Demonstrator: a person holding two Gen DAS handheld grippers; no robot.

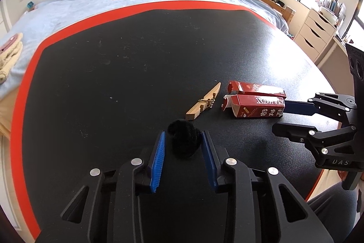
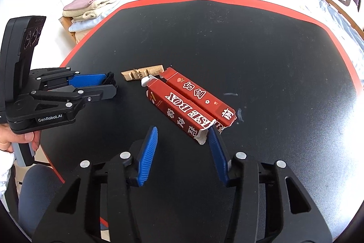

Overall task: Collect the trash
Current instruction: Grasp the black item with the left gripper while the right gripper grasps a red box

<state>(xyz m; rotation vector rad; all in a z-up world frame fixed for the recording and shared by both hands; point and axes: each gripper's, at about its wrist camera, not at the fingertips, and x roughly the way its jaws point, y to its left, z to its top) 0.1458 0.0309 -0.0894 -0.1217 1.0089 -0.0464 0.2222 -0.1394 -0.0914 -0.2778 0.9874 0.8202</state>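
Between the blue pads of the left gripper (image 1: 183,140) sits a black fuzzy ball (image 1: 184,137), apparently touching the right pad only; the jaws look spread, not yet clamped. Slipping is the risk: soft fluff could squash and roll out as the jaws shut. Right gripper (image 2: 183,136) is released, its right pad touching the torn end of the red carton (image 2: 182,109), which lies flattened near the table's (image 2: 250,38) right edge. Closing there could merely nudge it. Beside the carton's far end lies a broken wooden clothespin (image 1: 203,101).
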